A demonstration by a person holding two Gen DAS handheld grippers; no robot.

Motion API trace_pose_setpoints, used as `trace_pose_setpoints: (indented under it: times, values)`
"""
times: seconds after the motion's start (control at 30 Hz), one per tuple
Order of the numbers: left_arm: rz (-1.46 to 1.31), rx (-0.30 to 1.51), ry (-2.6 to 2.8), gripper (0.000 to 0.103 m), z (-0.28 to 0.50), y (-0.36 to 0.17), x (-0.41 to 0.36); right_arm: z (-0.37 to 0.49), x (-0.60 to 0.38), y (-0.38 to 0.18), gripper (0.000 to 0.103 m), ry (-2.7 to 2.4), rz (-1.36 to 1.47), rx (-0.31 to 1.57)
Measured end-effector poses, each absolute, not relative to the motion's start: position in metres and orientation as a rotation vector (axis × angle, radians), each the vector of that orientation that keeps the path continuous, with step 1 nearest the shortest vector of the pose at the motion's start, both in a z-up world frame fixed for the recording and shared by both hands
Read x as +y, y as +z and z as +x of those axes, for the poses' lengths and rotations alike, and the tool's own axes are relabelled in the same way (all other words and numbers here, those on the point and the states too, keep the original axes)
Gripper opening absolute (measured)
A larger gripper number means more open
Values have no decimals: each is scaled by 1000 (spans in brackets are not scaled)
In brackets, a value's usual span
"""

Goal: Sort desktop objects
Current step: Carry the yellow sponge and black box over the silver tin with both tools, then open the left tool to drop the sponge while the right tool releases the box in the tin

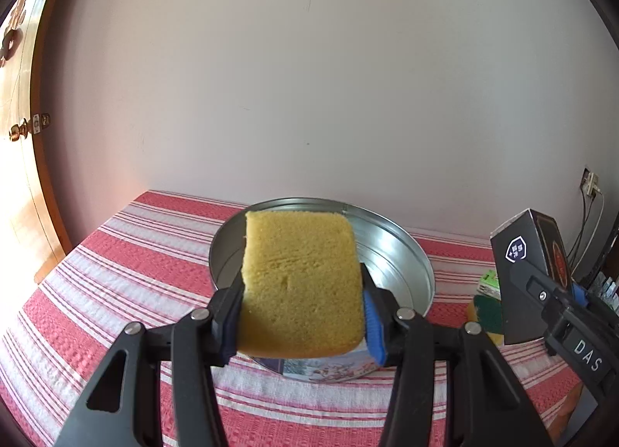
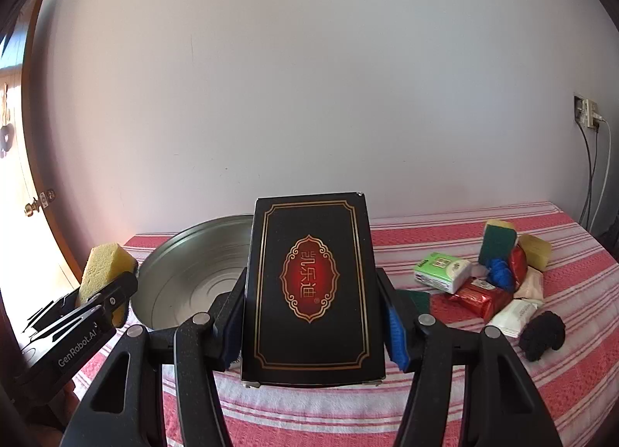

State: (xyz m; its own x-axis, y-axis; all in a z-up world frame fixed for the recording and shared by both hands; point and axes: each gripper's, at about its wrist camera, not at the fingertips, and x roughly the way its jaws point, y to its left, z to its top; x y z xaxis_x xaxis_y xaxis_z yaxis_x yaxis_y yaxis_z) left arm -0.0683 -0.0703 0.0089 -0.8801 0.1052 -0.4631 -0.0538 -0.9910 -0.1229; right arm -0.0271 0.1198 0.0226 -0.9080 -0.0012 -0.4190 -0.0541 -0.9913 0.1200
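From the left wrist: left gripper (image 1: 301, 315) jaws clamped on a yellow sponge (image 1: 300, 284), held above a metal tin (image 1: 402, 249) on the striped bench (image 1: 116, 273). From the right wrist: right gripper (image 2: 313, 327) jaws clamped on a black box (image 2: 309, 288), beside the tin (image 2: 193, 273); loose clutter (image 2: 491, 277) farther right.

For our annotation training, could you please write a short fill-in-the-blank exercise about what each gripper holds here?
1. The left gripper is shut on a yellow ____.
2. The right gripper is shut on a black ____ with a red emblem.
3. The round metal tin stands on a red-and-white ____ cloth.

Missing words: sponge; box; striped
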Motion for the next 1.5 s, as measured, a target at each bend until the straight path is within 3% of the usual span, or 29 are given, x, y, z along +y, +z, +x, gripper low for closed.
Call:
trace_pose_setpoints:
  times: [0.47, 0.87, 0.93, 0.97, 1.0, 1.07, 1.17, 1.27, 1.5]
  values:
    - [-953, -38, 3020, 50, -153, -22, -63, -130, 71, -16, 61, 3024, -799, 128]
    - [-1086, 28, 3019, 51, -176, -46, -64, -153, 51, -45, 61, 3070, -825, 22]
    - [-1077, -1, 3025, 56, -178, -48, -65, -153, 53, -47, 61, 3090, -810, 55]
    - [-1073, -16, 3037, 69, -179, -49, -68, -152, 55, -48, 63, 3103, -796, 70]
    - [-1052, -28, 3047, 75, -177, -48, -69, -150, 56, -47, 65, 3104, -778, 73]
    - [-1005, -43, 3053, 82, -173, -45, -72, -143, 58, -43, 77, 3095, -714, 64]
    - [-933, -29, 3112, 102, -168, -42, -74, -126, 63, -37, 86, 3087, -563, 84]
    - [-847, 21, 3155, 102, -160, -40, -75, -112, 64, -34, 97, 3067, -460, 86]
    - [-783, 106, 3206, 102, -148, -42, -70, -99, 55, -35, 97, 3040, -384, -17]
